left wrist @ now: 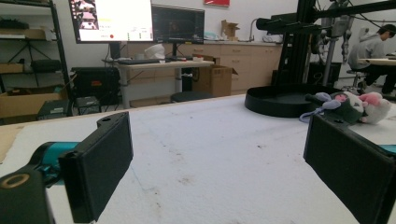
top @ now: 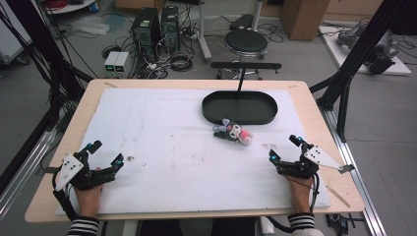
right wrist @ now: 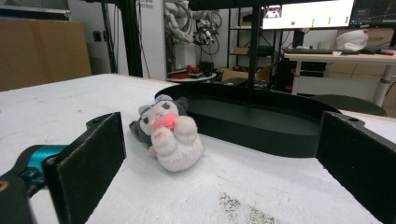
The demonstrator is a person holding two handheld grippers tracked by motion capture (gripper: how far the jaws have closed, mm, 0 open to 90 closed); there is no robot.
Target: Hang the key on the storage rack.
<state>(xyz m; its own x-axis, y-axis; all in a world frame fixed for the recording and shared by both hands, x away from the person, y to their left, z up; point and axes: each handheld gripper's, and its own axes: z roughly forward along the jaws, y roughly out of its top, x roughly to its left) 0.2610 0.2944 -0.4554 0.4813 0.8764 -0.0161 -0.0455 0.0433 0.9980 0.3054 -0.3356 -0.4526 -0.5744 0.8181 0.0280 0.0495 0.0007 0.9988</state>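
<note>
- Plush toy (top: 233, 132) lies on its side on the white foam sheet (top: 162, 147) that covers the desk (top: 103, 86), just in front of the black oval tray (top: 239, 107), close to the tray's near wall but outside it.
- Toy up close in the right gripper view (right wrist: 170, 135): small and soft, white fluffy body, pink patch at the face and chest, dark grey hood with pale lilac trim at the top. A lilac cord or loop trails from it in the left gripper view (left wrist: 348, 106).
- Tray is shallow, dark, with a low rim; a black post stands behind it.
- Left claw (top: 106, 154) rests near the desk's near left corner, held by a hand (top: 89, 196) in a striped sleeve. Jaws stand wide apart, nothing between them; bare foam shows in the gap.
- Right claw (top: 284, 148) sits near the near right edge, also hand-held (top: 301, 192). Jaws spread wide, gripping nothing.
- Toy lies well apart from both claws, nearer the right one; it sits ahead of the right claw's left jaw, not between the pads.
- Foam carries small dark specks and smudges, some just ahead of the right claw.
</note>
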